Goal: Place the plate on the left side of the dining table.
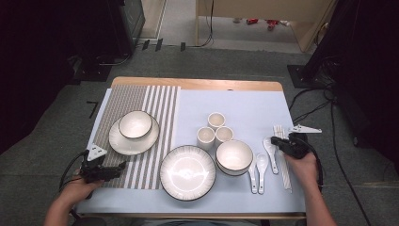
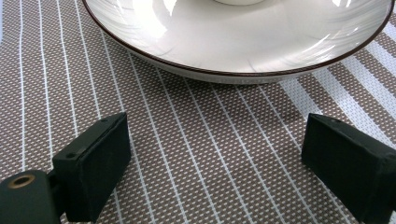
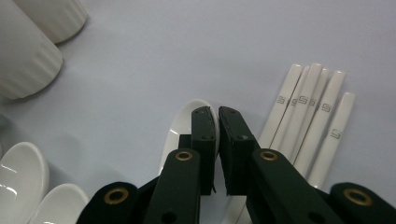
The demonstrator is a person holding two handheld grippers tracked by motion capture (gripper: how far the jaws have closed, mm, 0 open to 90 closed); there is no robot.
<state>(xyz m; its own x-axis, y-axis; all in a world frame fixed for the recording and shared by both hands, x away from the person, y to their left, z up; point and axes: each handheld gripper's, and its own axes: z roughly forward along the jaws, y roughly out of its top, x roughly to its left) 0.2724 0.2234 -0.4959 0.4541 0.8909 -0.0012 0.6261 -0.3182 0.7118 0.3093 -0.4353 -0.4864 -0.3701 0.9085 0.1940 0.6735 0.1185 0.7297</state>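
Note:
My right gripper (image 1: pixel 275 140) is shut, its jaws (image 3: pixel 217 114) nearly touching with nothing seen between the pads. It hovers just over the bowl of a white ceramic spoon (image 3: pixel 180 128) lying on the pale blue cloth. White chopsticks (image 3: pixel 308 112) lie side by side just to its right. My left gripper (image 1: pixel 120 165) rests low over the striped placemat (image 2: pixel 196 154), jaws wide open and empty. A white dark-rimmed plate (image 2: pixel 243 51) lies just ahead of it and carries a bowl (image 1: pixel 135 125).
Centre front stands a large ribbed plate (image 1: pixel 187 172), with a dark-rimmed bowl (image 1: pixel 234 155) to its right. Three white cups (image 1: pixel 216 120) cluster behind them. Two more spoons (image 1: pixel 261 165) lie between the bowl and the chopsticks (image 1: pixel 283 157). The table's front edge is close to both hands.

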